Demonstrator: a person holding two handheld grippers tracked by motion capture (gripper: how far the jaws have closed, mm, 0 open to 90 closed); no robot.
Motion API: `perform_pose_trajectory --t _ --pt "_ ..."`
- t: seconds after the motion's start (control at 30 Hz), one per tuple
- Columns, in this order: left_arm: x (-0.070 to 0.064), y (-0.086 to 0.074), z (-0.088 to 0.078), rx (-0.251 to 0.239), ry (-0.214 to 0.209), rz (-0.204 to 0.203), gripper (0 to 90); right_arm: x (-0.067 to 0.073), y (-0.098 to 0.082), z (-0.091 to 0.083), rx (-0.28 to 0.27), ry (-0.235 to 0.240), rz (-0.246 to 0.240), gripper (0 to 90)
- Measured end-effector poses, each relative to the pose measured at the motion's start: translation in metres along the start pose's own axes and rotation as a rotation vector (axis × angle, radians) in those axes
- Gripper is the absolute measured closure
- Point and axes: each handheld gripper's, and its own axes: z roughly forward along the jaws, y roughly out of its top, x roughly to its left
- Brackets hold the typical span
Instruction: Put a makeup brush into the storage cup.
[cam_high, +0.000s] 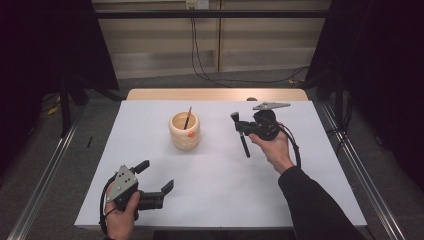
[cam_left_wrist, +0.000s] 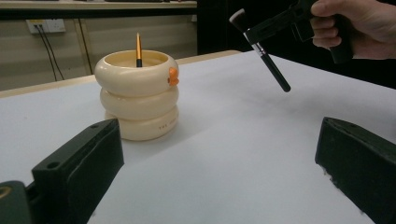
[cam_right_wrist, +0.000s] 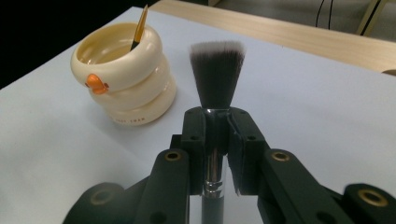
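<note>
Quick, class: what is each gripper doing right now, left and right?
Left gripper: open, holding nothing.
Right gripper: closed on the makeup brush, lifted off the table.

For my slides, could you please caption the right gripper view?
Right tool clamps a makeup brush beside a cream ringed holder.
</note>
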Motion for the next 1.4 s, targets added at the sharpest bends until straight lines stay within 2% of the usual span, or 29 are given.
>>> perform_pose_trajectory --t 0.17,0.33,0.53,0.83,1.13,1.4 --pt "0.0 0.0 0.0 -0.001 0.001 0.0 0.9 -0.002 -0.002 -0.009 -0.087 0.019 -0.001 77.6" --pt "0.0 0.0 0.0 -0.002 0.002 0.001 0.9 -0.004 -0.003 -0.015 -0.134 0.033 0.01 77.6" --pt "0.0 0.0 0.0 -0.004 0.004 -0.002 0.9 -0.003 -0.005 -0.023 -0.211 0.083 0.006 77.6" --pt "0.0 0.0 -0.001 -0.006 0.01 -0.005 0.9 -0.005 -0.012 -0.034 -0.259 0.132 0.014 77.6" --pt "0.0 0.001 -0.001 -0.016 0.026 -0.022 0.5 -0.007 -0.019 -0.047 -0.302 0.181 -0.005 77.6" --pt "-0.001 0.002 0.0 -0.023 0.006 -0.021 0.5 -0.004 -0.018 -0.05 -0.31 0.2 -0.025 77.6"
